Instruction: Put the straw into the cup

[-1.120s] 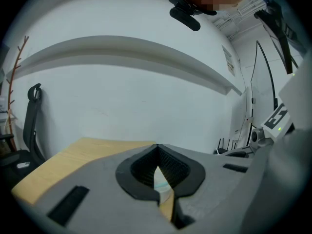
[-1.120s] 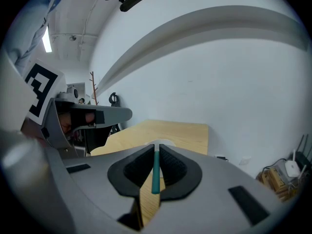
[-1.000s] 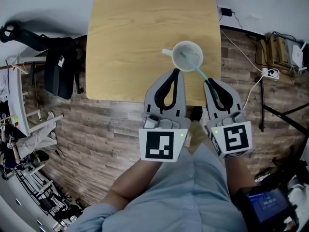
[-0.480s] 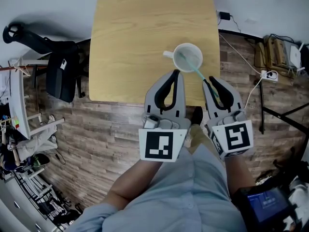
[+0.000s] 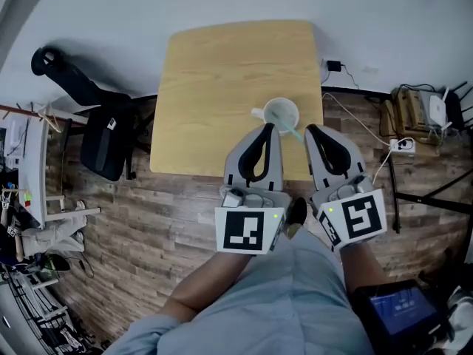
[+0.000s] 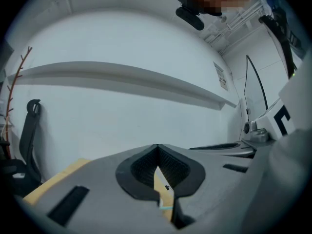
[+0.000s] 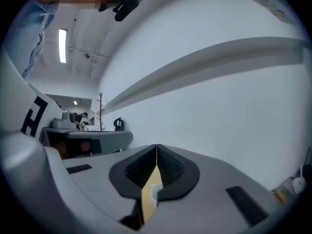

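A white cup (image 5: 279, 114) stands near the front right edge of the wooden table (image 5: 222, 72). A teal straw (image 5: 293, 129) rests in it, leaning out over the rim toward the right gripper. My left gripper (image 5: 268, 126) is shut and empty, its tip just in front of the cup. My right gripper (image 5: 309, 129) is also shut, beside the straw's free end, with nothing between its jaws. In the right gripper view the shut gripper (image 7: 156, 146) shows only a sliver of the cup (image 7: 153, 194). In the left gripper view the shut gripper (image 6: 157, 147) shows a bit of teal straw (image 6: 165, 207).
A black bag (image 5: 107, 143) and a black chair (image 5: 63, 72) stand left of the table. Cables and a power strip (image 5: 403, 145) lie on the wooden floor at the right, next to a wooden box (image 5: 410, 106). A white wall runs behind the table.
The right gripper held the straw's end before; now it is off the straw, which stays in the cup. Both grippers have drawn back a little, and the head view has pulled away.
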Available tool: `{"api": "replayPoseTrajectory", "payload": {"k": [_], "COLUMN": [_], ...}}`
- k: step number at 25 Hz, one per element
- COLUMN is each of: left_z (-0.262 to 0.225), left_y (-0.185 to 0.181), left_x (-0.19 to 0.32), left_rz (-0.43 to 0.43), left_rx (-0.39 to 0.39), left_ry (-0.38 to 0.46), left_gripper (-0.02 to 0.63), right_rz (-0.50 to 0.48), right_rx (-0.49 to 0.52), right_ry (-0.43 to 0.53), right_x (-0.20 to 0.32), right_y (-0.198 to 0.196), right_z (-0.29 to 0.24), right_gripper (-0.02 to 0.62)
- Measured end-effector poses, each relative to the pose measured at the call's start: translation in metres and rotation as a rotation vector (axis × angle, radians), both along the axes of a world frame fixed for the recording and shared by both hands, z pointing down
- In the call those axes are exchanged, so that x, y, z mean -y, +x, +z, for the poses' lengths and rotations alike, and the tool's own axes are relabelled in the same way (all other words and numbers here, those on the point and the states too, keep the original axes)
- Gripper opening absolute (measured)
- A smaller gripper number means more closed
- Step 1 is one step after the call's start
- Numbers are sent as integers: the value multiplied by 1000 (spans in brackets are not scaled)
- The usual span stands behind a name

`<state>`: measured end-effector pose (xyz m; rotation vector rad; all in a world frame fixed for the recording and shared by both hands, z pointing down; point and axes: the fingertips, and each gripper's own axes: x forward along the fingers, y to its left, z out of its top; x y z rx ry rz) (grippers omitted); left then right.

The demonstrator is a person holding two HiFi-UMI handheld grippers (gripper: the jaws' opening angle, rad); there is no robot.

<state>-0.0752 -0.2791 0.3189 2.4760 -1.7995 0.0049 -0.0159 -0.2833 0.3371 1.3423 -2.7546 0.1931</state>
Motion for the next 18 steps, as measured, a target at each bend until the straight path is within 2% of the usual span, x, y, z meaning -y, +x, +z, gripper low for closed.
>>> {"api": "replayPoseTrajectory", "payload": {"k": [9,18], "left_z": [-62,-75], "left_y": [5,5], "left_x": [-7,-5], "left_rz": [-12,-21], "left_rx": [39,61], "left_ry": [162,205], "left_gripper": [-8,-8], "right_rz": [28,20], "right_rx": [35,25], "right_ry": [127,163], "right_x": [5,7], "right_y": [7,0], "right_z": [-62,-73], "right_gripper": [0,-2]}}
